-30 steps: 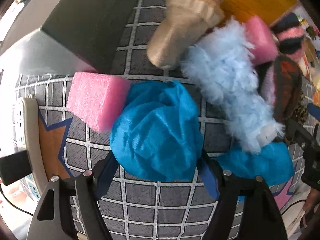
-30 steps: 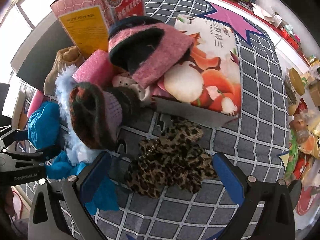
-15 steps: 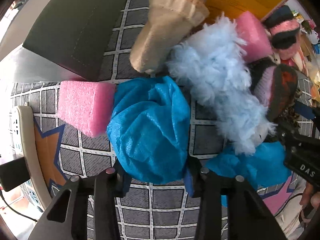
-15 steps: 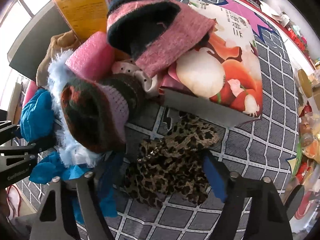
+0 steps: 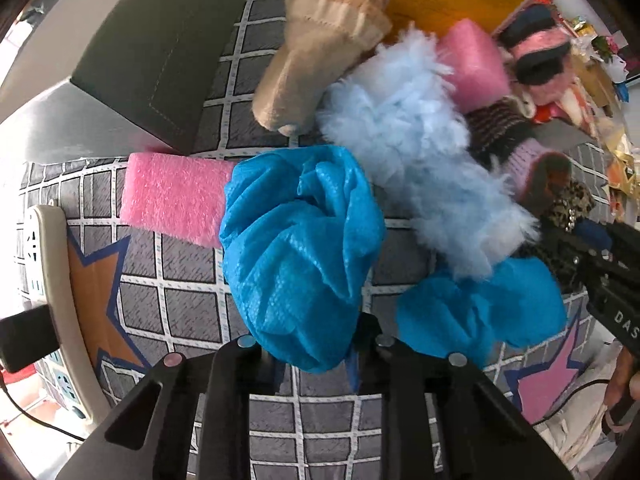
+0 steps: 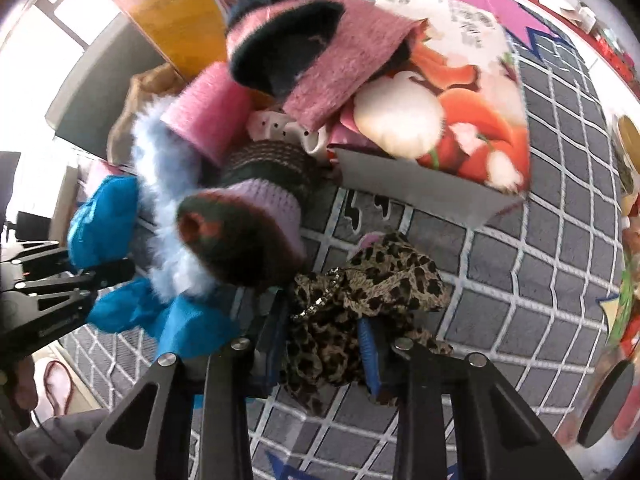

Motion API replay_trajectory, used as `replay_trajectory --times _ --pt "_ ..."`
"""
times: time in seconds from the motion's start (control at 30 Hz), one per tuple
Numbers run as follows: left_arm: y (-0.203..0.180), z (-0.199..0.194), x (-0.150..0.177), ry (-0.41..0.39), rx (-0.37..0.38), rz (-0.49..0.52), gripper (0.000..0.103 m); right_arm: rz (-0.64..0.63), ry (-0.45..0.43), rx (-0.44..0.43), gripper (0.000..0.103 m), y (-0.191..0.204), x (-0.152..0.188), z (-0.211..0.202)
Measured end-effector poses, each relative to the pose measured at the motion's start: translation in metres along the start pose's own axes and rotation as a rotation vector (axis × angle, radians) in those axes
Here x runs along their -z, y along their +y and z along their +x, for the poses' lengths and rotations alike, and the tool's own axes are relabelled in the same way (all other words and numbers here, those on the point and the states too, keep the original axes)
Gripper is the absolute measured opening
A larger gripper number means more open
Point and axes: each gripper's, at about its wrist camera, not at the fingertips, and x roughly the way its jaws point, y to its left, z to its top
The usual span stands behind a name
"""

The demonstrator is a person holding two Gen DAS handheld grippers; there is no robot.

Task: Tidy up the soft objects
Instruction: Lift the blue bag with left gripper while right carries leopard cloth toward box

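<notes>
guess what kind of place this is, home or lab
Probably a lived-in home: a table under a grey grid-patterned cloth, a printed food box, and cluttered shelves along the far edge.

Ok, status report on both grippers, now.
Left gripper just closed on blue cloth. Right gripper just closed on leopard cloth. Fluffy blue piece and knit hat crowd both grabs.

Ahead of the left tool (image 5: 310,354) the way is blocked by a blue cover (image 5: 300,248), pink foam (image 5: 176,200), a fluffy piece (image 5: 420,152) and a tan sock (image 5: 312,76). Bare worktop (image 5: 176,308) lies to its left. Right of the right tool (image 6: 324,344), past the leopard cloth (image 6: 360,296), the worktop (image 6: 520,280) is open; a box (image 6: 432,188) stands ahead.
</notes>
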Motion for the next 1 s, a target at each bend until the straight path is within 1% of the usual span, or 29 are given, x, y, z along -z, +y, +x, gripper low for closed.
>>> replay_trajectory --times 0.17,0.2,0.27,0.4,0.43,0.5,0.53,0.6,0.7,0.8,0.87,1.0 --pt "-0.003 -0.018 0.014 -0.017 0.03 -0.003 0.023 0.011 -0.025 -0.006 0.034 -0.004 0.025 -0.016" --pt "-0.011 -0.026 0.014 -0.022 0.035 -0.005 0.023 0.011 -0.032 -0.004 0.034 -0.004 0.028 -0.02" --pt "-0.015 -0.036 0.022 -0.04 0.053 0.001 0.023 0.013 -0.046 -0.007 0.034 -0.002 0.033 -0.028" --pt "-0.007 -0.054 0.032 -0.067 0.084 0.006 0.022 -0.005 -0.083 -0.009 0.034 0.009 0.044 -0.046" --pt "0.002 -0.056 0.027 -0.068 0.085 -0.002 0.022 -0.009 -0.089 -0.009 0.034 0.014 0.044 -0.048" --pt "0.004 -0.065 0.031 -0.078 0.107 -0.008 0.022 -0.012 -0.105 -0.012 0.034 0.02 0.047 -0.054" --pt "0.007 -0.069 0.032 -0.081 0.117 -0.011 0.022 -0.014 -0.116 -0.021 0.034 0.021 0.049 -0.066" --pt "0.015 -0.077 0.033 -0.085 0.127 -0.007 0.022 -0.02 -0.133 -0.024 0.034 0.028 0.053 -0.074" --pt "0.012 -0.096 0.035 -0.095 0.111 0.0 0.022 -0.024 -0.169 -0.018 0.034 0.031 0.055 -0.087" --pt "0.004 -0.113 0.032 -0.127 0.089 0.001 0.021 -0.003 -0.203 -0.018 0.034 0.029 0.05 -0.097" --pt "0.004 -0.13 0.03 -0.168 0.074 0.013 0.021 0.01 -0.229 -0.013 0.034 0.024 0.045 -0.106" --pt "-0.008 -0.162 0.013 -0.247 0.035 0.035 0.021 0.019 -0.293 0.0 0.034 0.013 0.031 -0.124"
